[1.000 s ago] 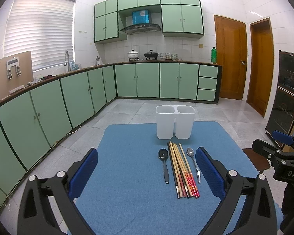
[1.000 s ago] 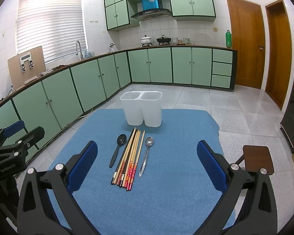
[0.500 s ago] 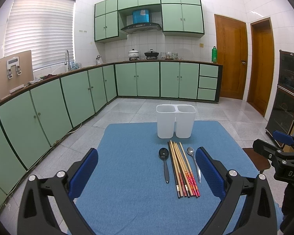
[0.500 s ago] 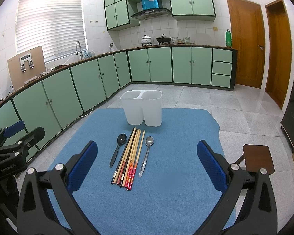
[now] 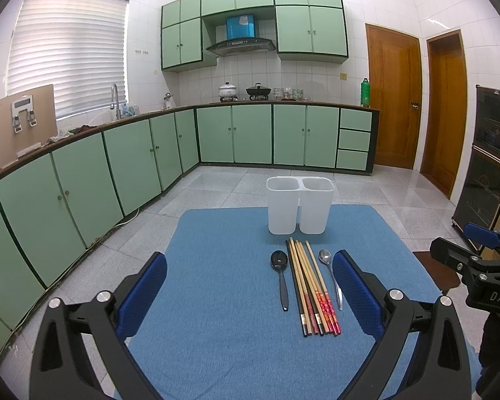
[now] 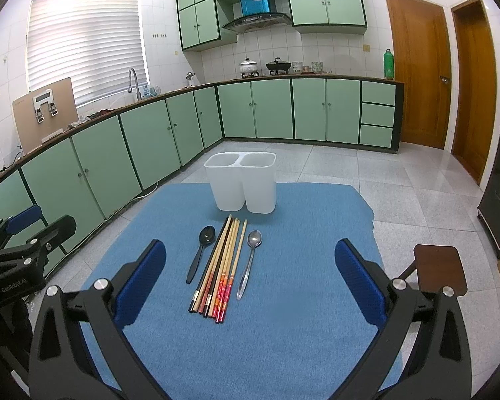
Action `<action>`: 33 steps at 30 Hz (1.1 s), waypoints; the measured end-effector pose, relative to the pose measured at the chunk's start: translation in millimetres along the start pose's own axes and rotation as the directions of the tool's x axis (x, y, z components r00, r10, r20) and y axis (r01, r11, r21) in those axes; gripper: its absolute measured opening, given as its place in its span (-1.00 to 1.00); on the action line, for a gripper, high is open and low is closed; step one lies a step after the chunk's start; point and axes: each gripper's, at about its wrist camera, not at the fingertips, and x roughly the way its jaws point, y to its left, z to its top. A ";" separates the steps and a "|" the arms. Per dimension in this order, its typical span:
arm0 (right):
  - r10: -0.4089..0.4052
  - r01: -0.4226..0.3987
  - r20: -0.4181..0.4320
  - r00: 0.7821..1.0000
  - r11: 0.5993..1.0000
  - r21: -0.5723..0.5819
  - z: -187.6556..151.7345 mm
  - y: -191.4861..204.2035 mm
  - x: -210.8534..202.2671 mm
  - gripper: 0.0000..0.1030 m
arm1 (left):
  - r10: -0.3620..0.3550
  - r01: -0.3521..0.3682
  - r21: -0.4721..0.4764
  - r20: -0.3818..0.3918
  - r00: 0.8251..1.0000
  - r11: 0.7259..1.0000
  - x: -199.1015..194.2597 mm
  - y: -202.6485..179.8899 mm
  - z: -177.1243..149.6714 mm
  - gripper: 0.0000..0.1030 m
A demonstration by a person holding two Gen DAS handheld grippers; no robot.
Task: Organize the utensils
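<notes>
A white two-compartment holder (image 5: 300,205) (image 6: 241,181) stands empty at the far side of a blue mat (image 5: 216,333) (image 6: 300,316). In front of it lie a black spoon (image 5: 281,276) (image 6: 200,251), a bundle of several chopsticks (image 5: 311,286) (image 6: 221,265) and a metal spoon (image 5: 331,275) (image 6: 249,261), side by side. My left gripper (image 5: 250,295) hovers open above the mat, left of the utensils. My right gripper (image 6: 250,285) is open too, its fingers spanning the utensils from above and nearer the camera. Neither holds anything.
Green kitchen cabinets (image 5: 116,166) line the left and back walls. A small brown stool (image 6: 440,268) stands on the tiled floor right of the mat. Each gripper shows at the edge of the other's view: the right gripper (image 5: 476,266), the left gripper (image 6: 20,253).
</notes>
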 end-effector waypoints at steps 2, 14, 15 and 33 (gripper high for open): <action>-0.001 0.001 0.000 1.000 1.000 0.000 0.3 0.1 -0.5 0.90 | 0.000 0.000 -0.001 -0.001 1.000 1.000 0.0 1.1 -0.7 0.88; -0.001 0.001 -0.002 1.000 1.000 0.002 0.2 -0.4 0.6 0.90 | 0.001 -0.001 0.000 -0.004 1.000 1.000 0.2 3.7 -2.2 0.88; -0.001 0.001 -0.003 1.000 1.000 0.002 0.3 -0.4 0.7 0.90 | 0.001 -0.001 0.000 -0.004 1.000 1.000 3.7 1.8 -1.4 0.88; 0.001 -0.001 -0.020 1.000 1.000 0.008 -10.3 -0.6 9.9 0.90 | 0.010 -0.010 -0.003 -0.027 1.000 1.000 12.5 1.5 -2.8 0.88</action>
